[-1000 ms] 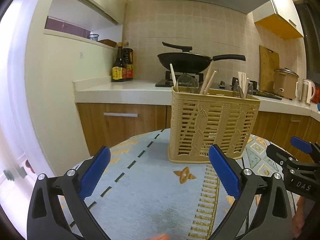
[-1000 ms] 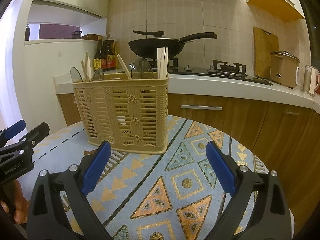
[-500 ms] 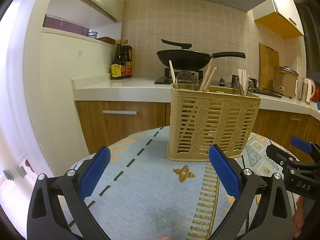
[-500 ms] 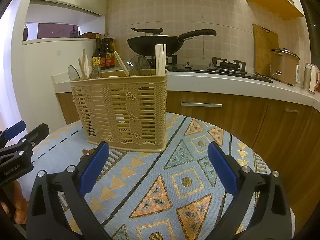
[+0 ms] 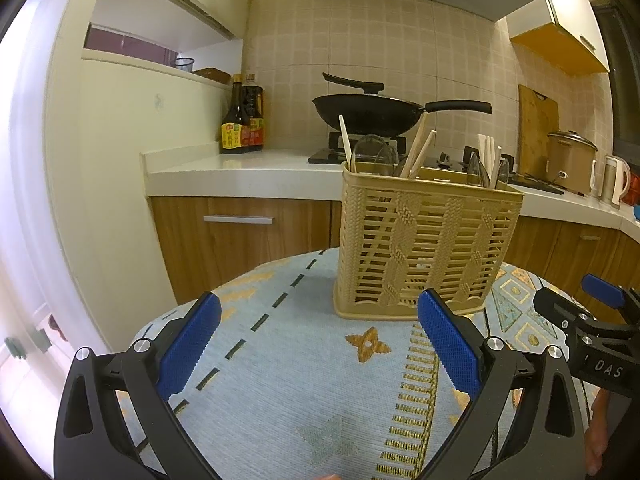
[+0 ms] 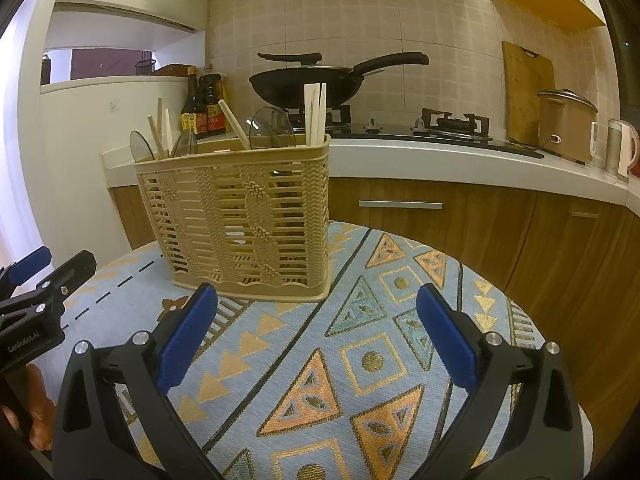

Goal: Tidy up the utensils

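Observation:
A tan slatted utensil basket stands upright on the patterned tablecloth; it also shows in the right wrist view. Wooden chopsticks and clear spoons stick up from its compartments; chopsticks and a clear spoon show in the right wrist view too. My left gripper is open and empty, in front of the basket. My right gripper is open and empty, in front of the basket's right corner. Each gripper sees the other at its frame edge.
Behind the table runs a kitchen counter with wooden cabinets, sauce bottles, a black wok on the stove, a rice cooker and a kettle. A white wall stands at the left.
Both grippers have drawn back and lowered a little, so the basket looks slightly higher in both views. Both stay open and empty.

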Demonstrator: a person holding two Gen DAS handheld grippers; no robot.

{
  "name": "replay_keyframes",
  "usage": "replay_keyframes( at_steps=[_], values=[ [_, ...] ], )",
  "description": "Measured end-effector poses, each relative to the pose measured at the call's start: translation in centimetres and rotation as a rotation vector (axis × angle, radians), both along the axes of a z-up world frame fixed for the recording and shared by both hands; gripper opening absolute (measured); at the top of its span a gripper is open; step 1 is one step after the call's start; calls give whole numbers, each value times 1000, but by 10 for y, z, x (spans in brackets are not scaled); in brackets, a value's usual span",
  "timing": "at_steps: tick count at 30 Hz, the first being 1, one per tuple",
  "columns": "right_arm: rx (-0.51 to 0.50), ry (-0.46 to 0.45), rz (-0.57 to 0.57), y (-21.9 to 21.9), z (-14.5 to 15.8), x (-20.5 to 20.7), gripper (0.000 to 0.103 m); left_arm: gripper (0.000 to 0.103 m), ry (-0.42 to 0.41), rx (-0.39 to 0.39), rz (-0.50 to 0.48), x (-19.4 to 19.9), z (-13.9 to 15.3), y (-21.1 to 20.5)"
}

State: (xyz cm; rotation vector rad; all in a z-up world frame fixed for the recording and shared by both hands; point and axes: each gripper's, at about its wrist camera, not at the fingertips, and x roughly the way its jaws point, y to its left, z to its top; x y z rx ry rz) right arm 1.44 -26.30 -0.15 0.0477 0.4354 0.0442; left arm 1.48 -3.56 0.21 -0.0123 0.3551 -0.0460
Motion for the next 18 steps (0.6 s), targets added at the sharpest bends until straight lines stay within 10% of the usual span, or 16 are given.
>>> replay_keyframes(
  at_steps=[18],
  values=[
    [-2, 2, -1, 2, -1, -1, 95, 95, 2, -1, 1, 0, 0, 0]
  ],
)
